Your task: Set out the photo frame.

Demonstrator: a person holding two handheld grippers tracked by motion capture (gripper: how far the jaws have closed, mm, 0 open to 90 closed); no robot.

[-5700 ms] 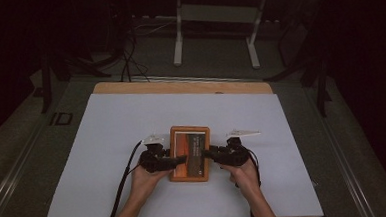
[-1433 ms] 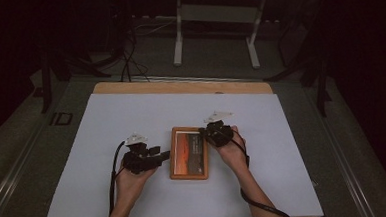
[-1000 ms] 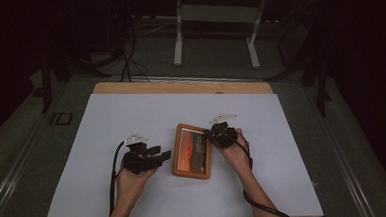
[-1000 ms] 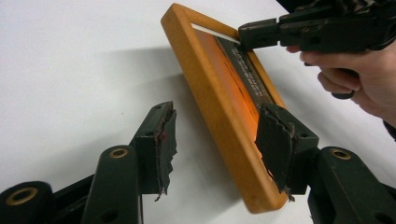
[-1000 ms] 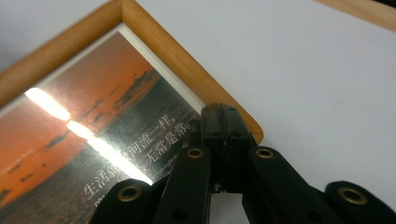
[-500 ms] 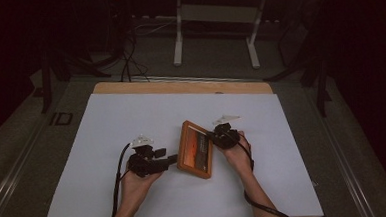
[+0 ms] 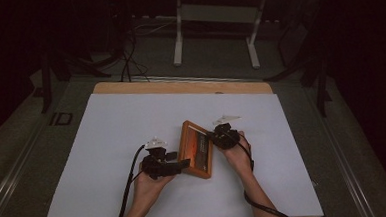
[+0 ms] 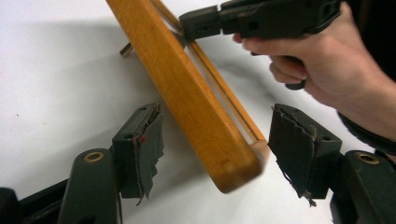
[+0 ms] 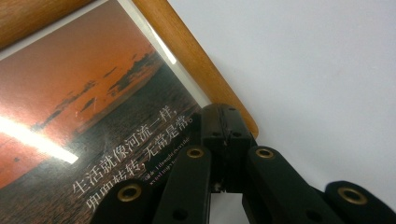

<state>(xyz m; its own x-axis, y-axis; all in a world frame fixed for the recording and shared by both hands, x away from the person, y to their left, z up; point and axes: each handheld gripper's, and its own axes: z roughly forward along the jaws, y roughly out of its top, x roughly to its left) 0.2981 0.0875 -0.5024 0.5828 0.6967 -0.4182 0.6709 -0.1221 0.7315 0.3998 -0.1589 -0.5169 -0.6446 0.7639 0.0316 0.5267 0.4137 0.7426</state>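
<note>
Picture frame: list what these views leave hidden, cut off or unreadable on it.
- Back of the picture frame: high view, turned away from the camera.
- Its far end: left gripper view, cut off by the top edge; the right gripper covers part of the rim.
- Its print: right gripper view, cropped at the left and top edges; small line under the large characters too blurred to read, partly behind the jaws.

Wooden table with a white sheet laid flat over almost its whole top; a strip of bare wood shows along the far edge and a thin one along the near edge. On the white sheet, a little right of its middle and toward the near edge, stands a wooden picture frame, tilted, its lower long edge resting on the sheet. The table stands on a grey floor.
</note>
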